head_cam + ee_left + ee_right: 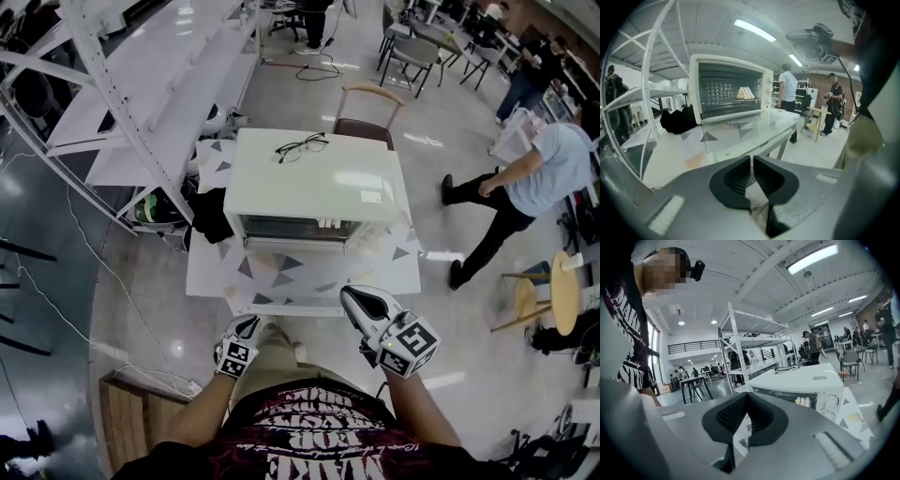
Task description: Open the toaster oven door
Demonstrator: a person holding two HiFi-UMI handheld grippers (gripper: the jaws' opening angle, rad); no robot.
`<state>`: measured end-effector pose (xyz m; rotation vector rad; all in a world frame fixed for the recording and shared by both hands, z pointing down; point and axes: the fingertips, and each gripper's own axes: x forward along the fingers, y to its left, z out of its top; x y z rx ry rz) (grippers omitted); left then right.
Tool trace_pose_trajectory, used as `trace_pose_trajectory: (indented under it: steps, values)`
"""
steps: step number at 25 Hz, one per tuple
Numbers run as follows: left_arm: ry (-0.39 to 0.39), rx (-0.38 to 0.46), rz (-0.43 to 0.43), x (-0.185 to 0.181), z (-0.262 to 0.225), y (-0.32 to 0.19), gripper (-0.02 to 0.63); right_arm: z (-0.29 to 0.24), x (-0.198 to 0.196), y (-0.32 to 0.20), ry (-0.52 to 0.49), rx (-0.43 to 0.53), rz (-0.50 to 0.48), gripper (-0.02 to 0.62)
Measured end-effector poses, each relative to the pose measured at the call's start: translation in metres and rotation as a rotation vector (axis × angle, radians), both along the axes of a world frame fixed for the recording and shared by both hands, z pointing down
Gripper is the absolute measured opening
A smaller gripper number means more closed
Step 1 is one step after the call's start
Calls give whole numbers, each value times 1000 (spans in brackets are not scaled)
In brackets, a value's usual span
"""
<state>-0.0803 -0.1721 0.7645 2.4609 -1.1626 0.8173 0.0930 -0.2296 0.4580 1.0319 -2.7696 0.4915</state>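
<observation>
The white toaster oven (314, 183) stands on a white table (281, 281) with grey triangles, straight ahead of me. Its glass door (733, 133) looks folded down flat in front of the open cavity. Bread slices (745, 93) show inside. A pair of glasses (302, 145) lies on the oven's top. My left gripper (247, 325) hangs low at the table's near edge, shut and holding nothing. My right gripper (354, 296) is also shut and holding nothing, raised near the table's front right. In the right gripper view the oven (806, 385) sits just beyond the jaws.
A black bundle (211, 216) lies at the oven's left side. A white shelf rack (141, 94) stands to the left and a chair (368, 112) behind the table. A person (525, 187) walks at the right, near a round wooden stool (564, 292). A wooden crate (127, 412) sits by my left leg.
</observation>
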Motion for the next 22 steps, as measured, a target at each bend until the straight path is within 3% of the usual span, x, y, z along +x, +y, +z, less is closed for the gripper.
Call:
trace_pose_trajectory:
  steps: [8, 13, 22]
  values:
    - [114, 141, 68, 18, -95, -18, 2, -6, 6, -16, 28, 56, 39, 25]
    - [227, 241, 6, 21, -179, -56, 0, -18, 6, -23, 49, 107, 61, 25]
    - [304, 349, -48, 17, -291, -96, 0, -32, 14, -31, 55, 144, 109, 25]
